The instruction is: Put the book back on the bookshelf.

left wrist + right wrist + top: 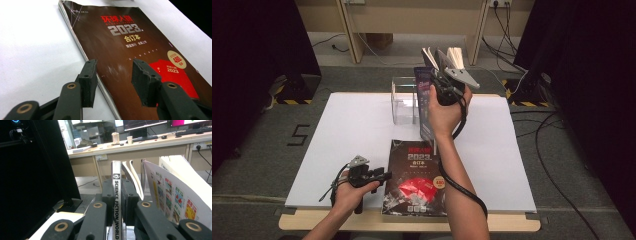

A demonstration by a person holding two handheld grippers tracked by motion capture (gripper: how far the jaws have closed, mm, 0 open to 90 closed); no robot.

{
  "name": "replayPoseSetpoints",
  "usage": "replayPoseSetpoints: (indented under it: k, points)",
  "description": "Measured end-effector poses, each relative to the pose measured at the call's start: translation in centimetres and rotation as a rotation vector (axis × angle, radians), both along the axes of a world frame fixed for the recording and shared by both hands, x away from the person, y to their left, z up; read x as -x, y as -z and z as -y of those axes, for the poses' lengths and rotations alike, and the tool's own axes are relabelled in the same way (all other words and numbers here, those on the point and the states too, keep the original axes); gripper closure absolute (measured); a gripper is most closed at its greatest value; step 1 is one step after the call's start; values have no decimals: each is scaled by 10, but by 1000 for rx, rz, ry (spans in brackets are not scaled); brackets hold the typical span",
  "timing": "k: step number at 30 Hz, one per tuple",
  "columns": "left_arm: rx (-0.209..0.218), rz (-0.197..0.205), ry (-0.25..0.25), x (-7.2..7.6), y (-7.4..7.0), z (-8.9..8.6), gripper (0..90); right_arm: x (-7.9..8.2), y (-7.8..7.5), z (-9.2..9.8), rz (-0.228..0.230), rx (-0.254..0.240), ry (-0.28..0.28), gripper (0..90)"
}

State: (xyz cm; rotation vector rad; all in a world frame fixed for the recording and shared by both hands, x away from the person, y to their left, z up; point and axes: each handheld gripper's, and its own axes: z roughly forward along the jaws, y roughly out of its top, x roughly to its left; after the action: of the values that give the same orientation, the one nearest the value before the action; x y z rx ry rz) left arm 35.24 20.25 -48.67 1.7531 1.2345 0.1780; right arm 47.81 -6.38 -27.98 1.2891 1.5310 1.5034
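A dark magazine (416,177) with "2023" on its cover lies flat near the table's front edge. My left gripper (383,176) rests low at its left side. In the left gripper view the jaws (115,80) stand open over the magazine's (130,45) left edge, one pad on each side of it, not pressing. My right gripper (439,75) is raised above the table's far middle, shut on the spine of a second magazine (424,102). Its spine (116,195) reads "SCIENCE FICTION WORLD". Its loose pages (175,195) fan out to the right.
A clear acrylic box (404,100) stands on the white board (347,130) just left of the raised magazine. Bare board lies to the left and right of the flat magazine. Black curtains and cables border the table; desks stand beyond.
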Motion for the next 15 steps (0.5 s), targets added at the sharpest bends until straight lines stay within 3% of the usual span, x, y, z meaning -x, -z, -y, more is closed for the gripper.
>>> replayPoseSetpoints:
  k: [15]
  points:
    - [7, 3, 1, -2, 1, -1, 547, -19, -5, -6, 0, 2, 11, 833]
